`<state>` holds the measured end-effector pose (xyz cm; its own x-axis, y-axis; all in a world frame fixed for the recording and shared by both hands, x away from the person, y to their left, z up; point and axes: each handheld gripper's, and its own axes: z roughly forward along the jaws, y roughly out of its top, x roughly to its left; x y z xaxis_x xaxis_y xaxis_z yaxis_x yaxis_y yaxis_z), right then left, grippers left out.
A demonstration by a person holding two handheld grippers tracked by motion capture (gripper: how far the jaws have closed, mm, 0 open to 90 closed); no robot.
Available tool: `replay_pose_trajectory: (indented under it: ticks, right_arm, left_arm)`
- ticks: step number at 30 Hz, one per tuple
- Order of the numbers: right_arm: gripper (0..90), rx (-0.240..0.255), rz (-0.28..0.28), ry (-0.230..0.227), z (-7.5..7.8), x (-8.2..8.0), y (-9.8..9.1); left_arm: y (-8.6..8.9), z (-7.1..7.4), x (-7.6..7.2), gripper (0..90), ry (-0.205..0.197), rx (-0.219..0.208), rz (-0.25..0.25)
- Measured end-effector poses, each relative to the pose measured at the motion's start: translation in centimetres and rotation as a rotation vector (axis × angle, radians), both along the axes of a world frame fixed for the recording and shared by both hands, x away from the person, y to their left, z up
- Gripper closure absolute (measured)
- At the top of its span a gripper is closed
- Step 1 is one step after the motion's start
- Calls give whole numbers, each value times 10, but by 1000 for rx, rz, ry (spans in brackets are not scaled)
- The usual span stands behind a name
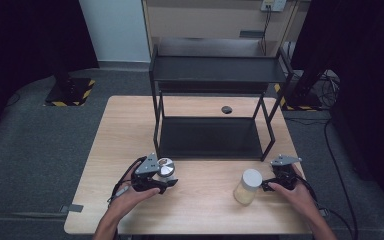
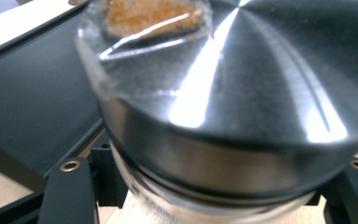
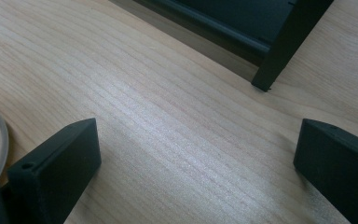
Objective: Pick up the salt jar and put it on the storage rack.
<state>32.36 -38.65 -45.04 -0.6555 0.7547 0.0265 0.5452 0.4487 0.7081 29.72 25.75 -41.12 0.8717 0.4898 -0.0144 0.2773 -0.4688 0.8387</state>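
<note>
Round steel-lidded jar (image 2: 242, 107) (glass body), clamped

Bare forearms, no sleeves. Left gripper (image 1: 166, 186): black body, grey three-cornered plate on top, black cable trailing back. Right gripper (image 1: 266, 186): same black build, grey plate, black cable. Blocky matte-black jaws, small brass-ringed screw holes near the tips.
</note>
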Motion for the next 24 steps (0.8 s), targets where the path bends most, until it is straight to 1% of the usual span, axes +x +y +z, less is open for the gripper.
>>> replay_pose_trajectory:
  ticks: [1,5,8,10,11,12,13,14,18,21,23,24]
  right_arm:
    - [13,0,0,0,0,0,0]
    - [13,0,0,0,0,0,0]
    - [13,0,0,0,0,0,0]
    - [13,0,0,0,0,0,0]
    - [13,0,0,0,0,0,0]
    - [13,0,0,0,0,0,0]
    - [13,0,0,0,0,0,0]
    - [13,0,0,0,0,0,0]
    - [13,0,0,0,0,0,0]
    - [14,0,0,0,0,0,0]
    - [15,0,0,-1,0,0,0]
    - [15,2,-1,-1,0,0,0]
  left_arm:
    - [-1,2,2,300,4,-3,-6]
    - [-5,6,4,300,5,-3,-12]
    - [-12,17,9,300,-9,18,-27]
    - [-14,19,10,301,-14,17,-23]
    - [-18,24,13,300,-20,17,-18]
    - [-20,27,15,300,-20,20,-21]
    - [-20,27,15,301,-20,20,-21]
    - [-24,33,19,300,-21,25,-29]
    - [-32,45,27,301,-23,37,-44]
    - [-36,51,34,301,-18,27,-54]
    - [-37,52,36,300,-17,23,-58]
    - [-40,56,39,301,-20,16,-65]
